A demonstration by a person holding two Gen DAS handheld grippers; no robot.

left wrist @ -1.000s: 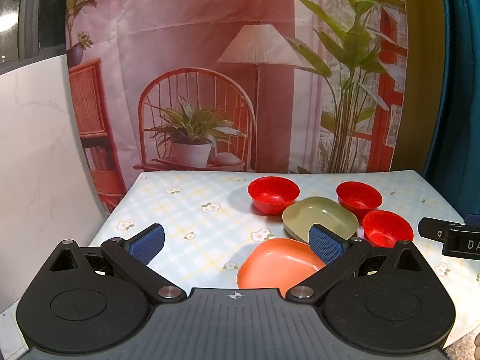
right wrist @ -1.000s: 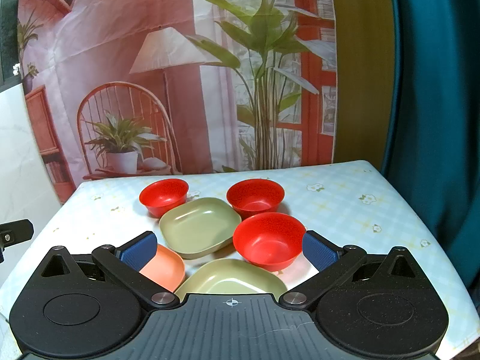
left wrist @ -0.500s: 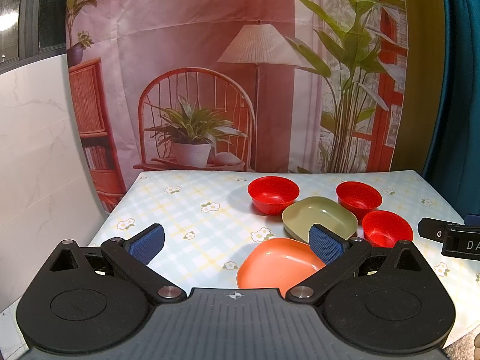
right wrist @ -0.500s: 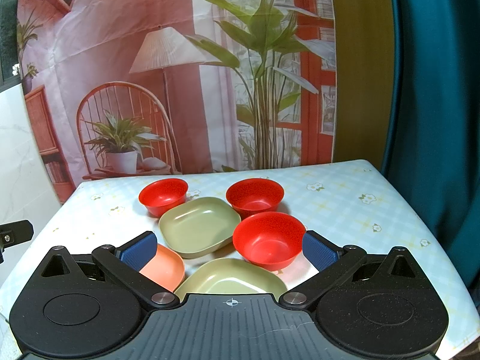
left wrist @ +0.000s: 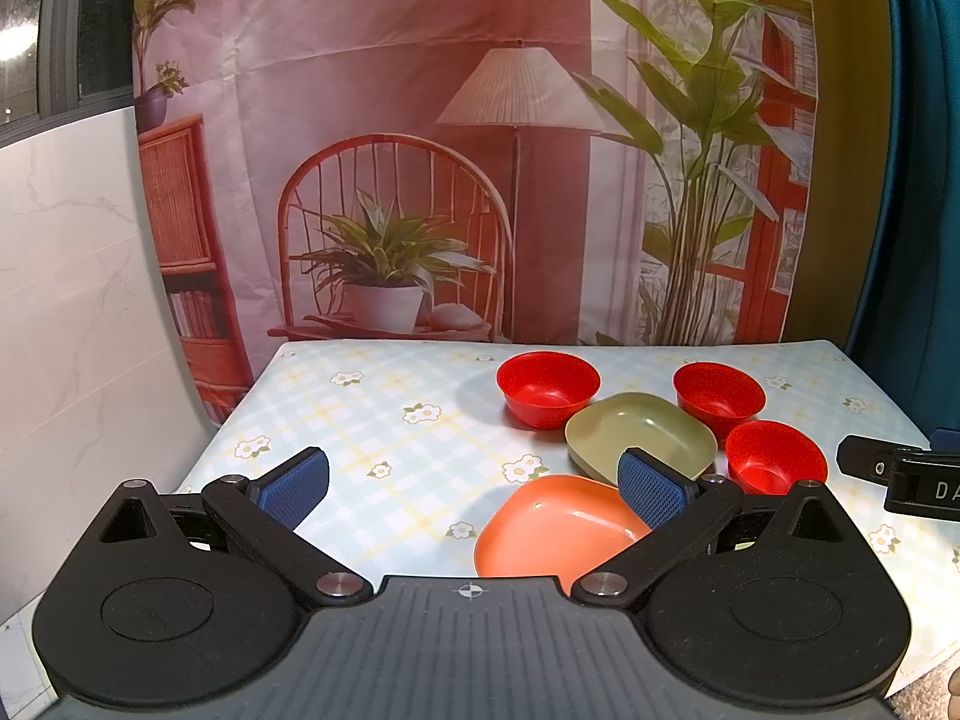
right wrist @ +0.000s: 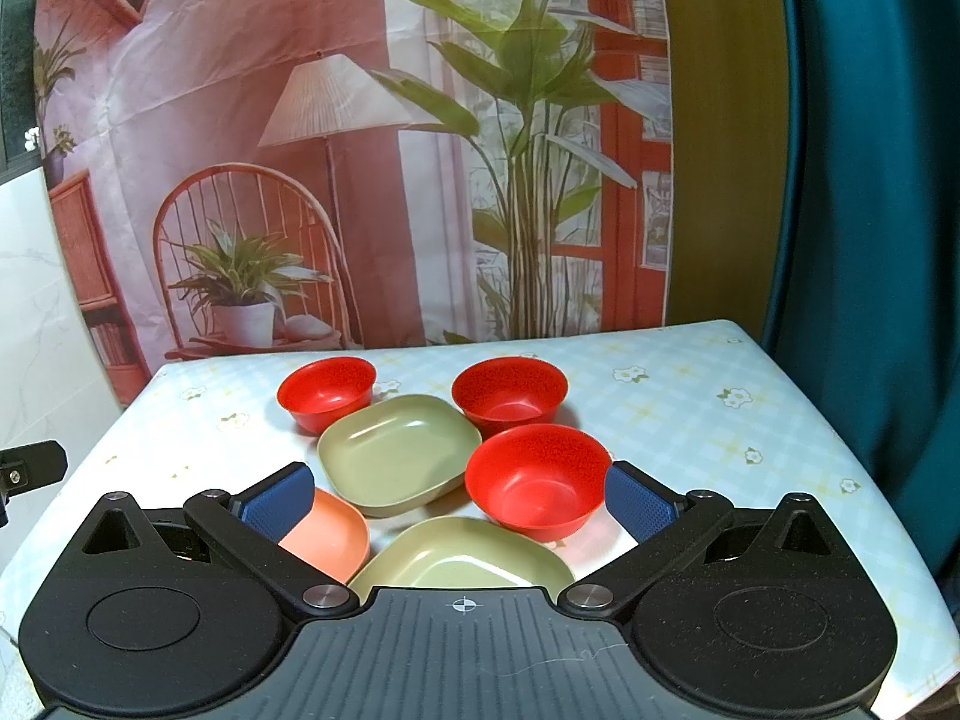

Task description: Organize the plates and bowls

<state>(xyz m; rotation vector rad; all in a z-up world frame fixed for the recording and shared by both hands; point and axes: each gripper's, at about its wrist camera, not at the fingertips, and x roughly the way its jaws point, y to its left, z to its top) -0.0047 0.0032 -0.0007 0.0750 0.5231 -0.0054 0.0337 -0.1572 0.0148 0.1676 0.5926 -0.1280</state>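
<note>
Right wrist view: right gripper (right wrist: 459,495) spread wide, empty, nearest red bowl (right wrist: 537,480) between its pads — lower squarely, pinch one wall.

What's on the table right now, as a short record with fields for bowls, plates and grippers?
bowls: three red bowls, upright, none stacked
plates: two green plates, one orange plate, lying singly
surface: table with flowered checked cloth
left hand-held gripper: open, holding nothing
right hand-held gripper: open, holding nothing
</note>
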